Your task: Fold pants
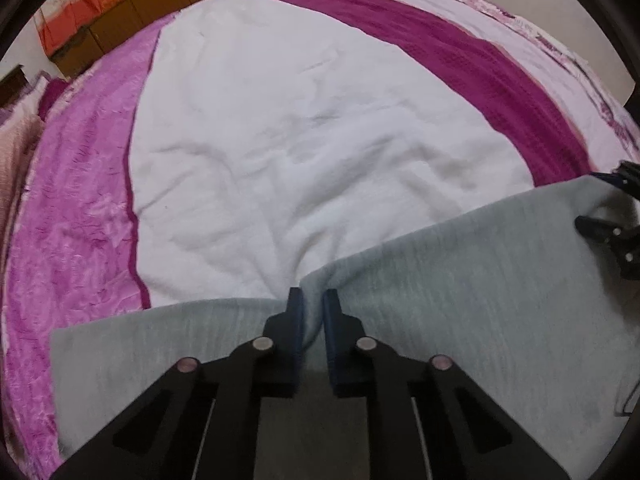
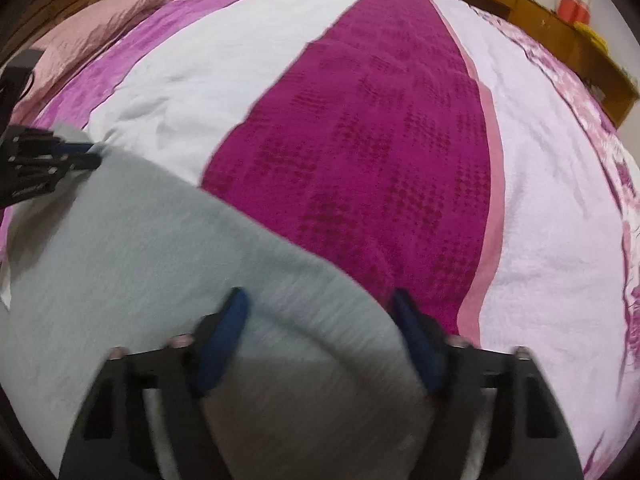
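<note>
We pinch grey pants with left gripper | our right gripper wide, straddling their edge | on bedspread

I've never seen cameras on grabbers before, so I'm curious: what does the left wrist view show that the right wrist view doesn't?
Only the left wrist view shows the left gripper up close, its jaws nearly closed, pinching the edge of the grey pants, plus orange-and-white boxes by the wall. Only the right wrist view shows the right gripper with jaws wide open around the pants' edge, and a pink pillow. Both show the grey pants, the striped bedspread, and the other gripper at the frame's side.
</note>
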Motion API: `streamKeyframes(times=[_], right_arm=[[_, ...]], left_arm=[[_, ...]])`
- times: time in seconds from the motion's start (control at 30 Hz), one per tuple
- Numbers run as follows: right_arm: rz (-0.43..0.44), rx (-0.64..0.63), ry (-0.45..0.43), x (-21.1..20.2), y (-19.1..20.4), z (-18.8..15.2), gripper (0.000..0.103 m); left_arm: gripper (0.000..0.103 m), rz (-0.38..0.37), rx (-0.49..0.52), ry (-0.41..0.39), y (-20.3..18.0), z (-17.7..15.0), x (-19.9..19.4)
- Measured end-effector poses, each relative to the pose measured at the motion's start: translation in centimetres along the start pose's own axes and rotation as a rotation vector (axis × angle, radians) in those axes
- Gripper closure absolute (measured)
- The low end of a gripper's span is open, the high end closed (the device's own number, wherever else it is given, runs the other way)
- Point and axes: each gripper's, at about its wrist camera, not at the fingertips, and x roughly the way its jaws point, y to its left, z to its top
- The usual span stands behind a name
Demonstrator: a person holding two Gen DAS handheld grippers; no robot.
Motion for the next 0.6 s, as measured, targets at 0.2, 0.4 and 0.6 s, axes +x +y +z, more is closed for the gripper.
streamKeyframes(times=[0.2, 0.4, 0.6], right_arm=[[-0.078, -0.060, -0.061, -2.9, 1.8, -0.7, 0.103], [-0.024, -0.007, -0.112, -6.7, 1.7, -2.2, 0.103], [-0.003, -0.029, -0.144, -10.6, 3.1, -3.5, 0.103]], left_arm=[[0.099, 0.060, -0.049, -0.055, -0.7, -0.9, -2.3], [0.099, 0.011, -0.107, -0.128, 0.0, -2.5, -7.2], [0.099, 0.008, -0.121, -0.189, -0.7, -5.7, -12.5]])
